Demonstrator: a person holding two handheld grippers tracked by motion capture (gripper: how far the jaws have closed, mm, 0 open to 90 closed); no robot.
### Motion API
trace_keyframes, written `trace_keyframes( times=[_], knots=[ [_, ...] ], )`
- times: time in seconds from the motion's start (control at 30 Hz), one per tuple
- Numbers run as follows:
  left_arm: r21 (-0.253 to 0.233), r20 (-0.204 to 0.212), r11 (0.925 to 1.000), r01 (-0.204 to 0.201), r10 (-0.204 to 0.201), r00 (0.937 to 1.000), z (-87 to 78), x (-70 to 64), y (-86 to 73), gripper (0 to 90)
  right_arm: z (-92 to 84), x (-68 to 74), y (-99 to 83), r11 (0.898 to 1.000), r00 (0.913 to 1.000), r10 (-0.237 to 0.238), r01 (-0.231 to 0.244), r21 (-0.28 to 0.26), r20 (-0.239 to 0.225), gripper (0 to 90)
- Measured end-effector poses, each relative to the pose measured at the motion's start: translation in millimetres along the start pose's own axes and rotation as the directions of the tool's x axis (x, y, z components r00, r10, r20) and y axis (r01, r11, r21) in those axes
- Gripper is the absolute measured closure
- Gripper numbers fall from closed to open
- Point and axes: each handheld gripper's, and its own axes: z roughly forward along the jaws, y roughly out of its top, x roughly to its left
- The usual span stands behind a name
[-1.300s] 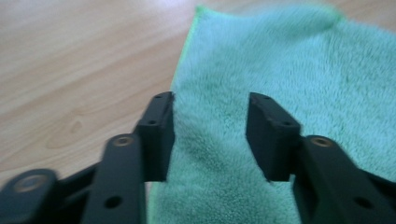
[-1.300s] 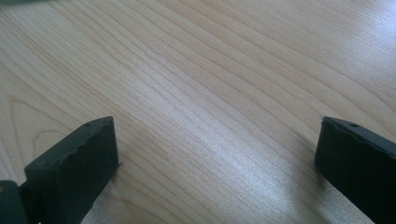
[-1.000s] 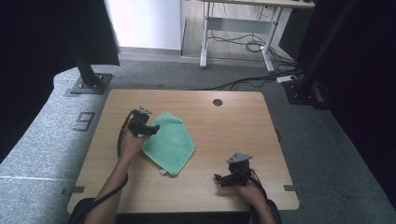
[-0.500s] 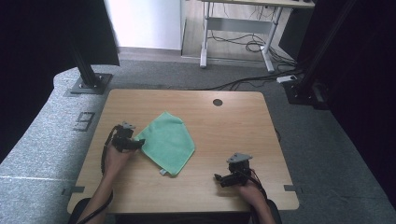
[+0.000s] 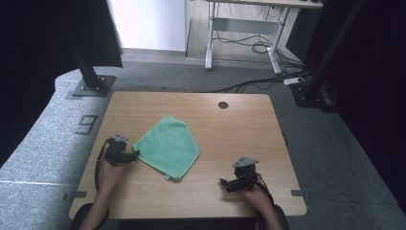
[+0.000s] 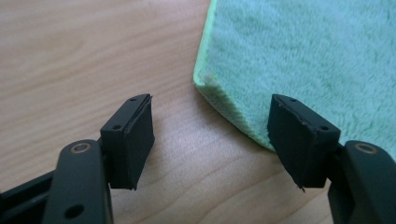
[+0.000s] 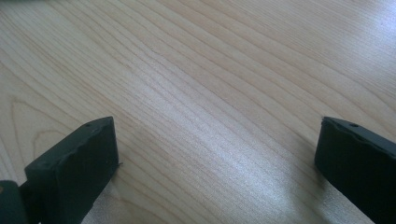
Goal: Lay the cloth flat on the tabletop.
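Observation:
A green cloth (image 5: 168, 145) lies folded on the wooden table (image 5: 230, 129), left of centre. My left gripper (image 5: 135, 154) sits at the cloth's left corner, open, jaws pointing right. In the left gripper view the cloth's corner (image 6: 205, 86) lies just ahead of the open gripper (image 6: 210, 135), and the right jaw overlaps the cloth's edge. My right gripper (image 5: 223, 182) rests near the table's front right, open, jaws pointing left. Bare wood (image 7: 210, 116) lies between its jaws, with nothing held by the right gripper (image 7: 215, 154).
A round cable hole (image 5: 222, 105) is at the table's back edge. Grey carpet (image 5: 57, 124) surrounds the table, with black stand bases (image 5: 88, 86) at the back left and cables (image 5: 258, 81) at the back right.
My left gripper has pulled back from the cloth's upper left toward the front left and now sits at the cloth's left corner. The right gripper has not moved.

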Motion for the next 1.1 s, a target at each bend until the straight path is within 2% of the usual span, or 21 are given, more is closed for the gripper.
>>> trace_keyframes(
  times=[0.13, 0.23, 0.27, 0.33, 0.37, 0.4, 0.5, 0.53, 0.67, 0.7, 0.8, 0.93, 0.97, 1.0, 1.07, 1.1],
  knots=[
    [-0.039, -0.005, 0.9992, 0.003, -0.004, 1.0000, 1.1, -0.6, -5.2, 30.2, -0.7, -0.7, -0.4, 1.000, 1.0000, 0.006, -0.006, -0.007, 0.001, 1.3],
    [-0.056, -0.007, 0.9984, 0.005, -0.005, 1.0000, 2.5, -0.6, -7.1, 25.0, -0.9, -0.9, -0.6, 1.000, 1.0000, 0.005, -0.005, -0.007, 0.000, 1.8],
    [-0.056, -0.008, 0.9984, 0.005, -0.005, 1.0000, 2.6, -0.6, -7.1, 24.8, -2.4, -1.2, 0.9, 1.000, 0.9999, 0.013, -0.013, 0.002, 0.005, 7.4],
    [-0.055, -0.008, 0.9985, 0.005, -0.006, 0.9999, 2.8, -0.7, -6.9, 24.5, -3.6, -2.4, 3.6, 1.000, 0.9997, 0.019, -0.019, -0.002, -0.015, 13.8],
    [-0.055, -0.008, 0.9985, 0.005, -0.006, 0.9999, 2.8, -0.7, -6.9, 24.5, -3.6, -2.4, 3.6, 1.000, 0.9997, 0.019, -0.019, -0.002, -0.015, 13.8],
    [-0.055, -0.008, 0.9985, 0.006, -0.006, 0.9999, 2.8, -0.8, -6.8, 24.3, -3.1, -2.9, 6.6, 0.999, 0.9981, 0.038, -0.038, 0.003, -0.048, 13.6],
    [-0.055, -0.009, 0.9984, 0.007, -0.007, 0.9999, 3.0, -1.0, -6.7, 24.1, -0.5, -2.0, 12.4, 1.000, 0.9984, 0.021, -0.020, 0.013, -0.052, 13.7],
    [-0.054, -0.009, 0.9985, 0.006, -0.007, 0.9999, 3.0, -1.0, -6.7, 24.0, 1.6, -1.2, 19.4, 1.000, 0.9982, 0.002, -0.001, 0.019, -0.060, 14.3],
    [-0.054, -0.010, 0.9985, 0.007, -0.008, 0.9999, 2.9, -1.2, -6.7, 23.9, 6.0, -0.8, 31.5, 1.000, 0.9961, -0.004, 0.004, 0.008, -0.089, 16.4],
    [-0.054, -0.011, 0.9985, 0.008, -0.008, 0.9999, 2.9, -1.3, -6.7, 24.0, 10.9, -0.4, 42.4, 1.000, 0.9957, -0.020, 0.020, 0.005, -0.090, 19.0],
    [-0.054, -0.012, 0.9985, 0.009, -0.010, 0.9999, 2.9, -1.5, -6.7, 24.0, 18.9, -0.9, 60.0, 1.000, 0.9951, -0.024, 0.024, -0.006, -0.096, 25.3],
    [-0.054, -0.012, 0.9985, 0.009, -0.010, 0.9999, 2.9, -1.5, -6.7, 24.0, 30.0, -1.8, 83.6, 0.999, 0.9955, -0.035, 0.034, -0.017, -0.087, 35.7],
    [-0.054, -0.012, 0.9985, 0.009, -0.010, 0.9999, 2.9, -1.5, -6.7, 24.0, 30.0, -1.8, 83.6, 0.999, 0.9955, -0.035, 0.034, -0.017, -0.087, 35.7],
    [-0.054, -0.012, 0.9985, 0.009, -0.010, 0.9999, 2.9, -1.5, -6.7, 24.0, 36.1, -2.4, 94.3, 0.999, 0.9954, -0.049, 0.047, -0.017, -0.083, 40.4],
    [-0.054, -0.012, 0.9985, 0.009, -0.009, 0.9999, 2.9, -1.4, -6.7, 24.0, 39.2, -2.6, 99.4, 0.999, 0.9956, -0.052, 0.051, -0.014, -0.079, 41.8],
    [-0.054, -0.012, 0.9985, 0.009, -0.010, 0.9999, 2.9, -1.5, -6.7, 24.0, 45.0, -3.6, 108.6, 0.999, 0.9964, -0.046, 0.045, -0.002, -0.071, 47.3]
  ],
)
